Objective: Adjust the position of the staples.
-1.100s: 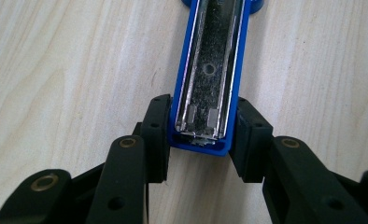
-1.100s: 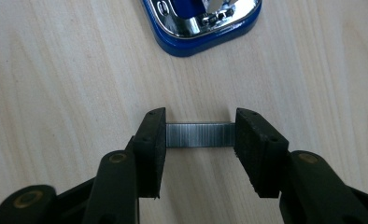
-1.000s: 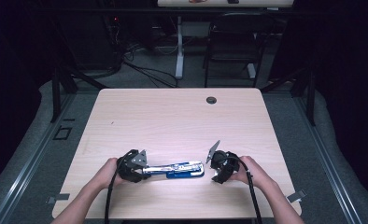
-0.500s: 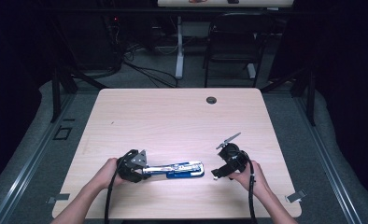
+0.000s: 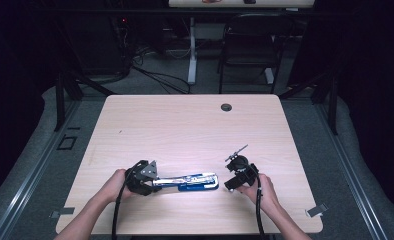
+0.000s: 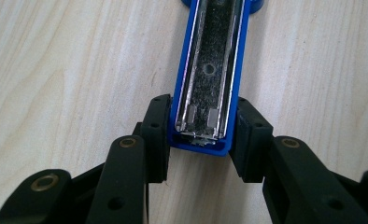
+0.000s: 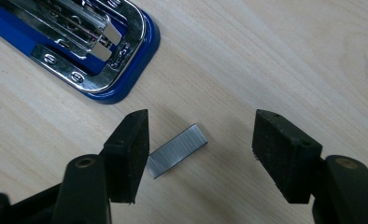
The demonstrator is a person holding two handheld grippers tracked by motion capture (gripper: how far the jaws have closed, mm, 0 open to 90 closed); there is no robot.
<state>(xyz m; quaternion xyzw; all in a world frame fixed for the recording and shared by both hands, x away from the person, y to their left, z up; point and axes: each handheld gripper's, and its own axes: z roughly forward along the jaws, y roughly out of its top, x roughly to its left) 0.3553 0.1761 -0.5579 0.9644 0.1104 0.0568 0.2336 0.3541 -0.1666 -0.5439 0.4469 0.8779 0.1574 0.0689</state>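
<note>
Since a second ago the right gripper has swung off the stapler's front end and tipped down toward the table, its jaws now spread wide around a short strip of staples lying flat on the wood just beside the stapler. I judge a pickup of the strip for reloading is next. The left gripper stays clamped on the rear of the stapler, a blue plastic body opened out with its shiny metal channel bare, near the table's front edge; the strip is thin, silvery and finely ribbed.
</note>
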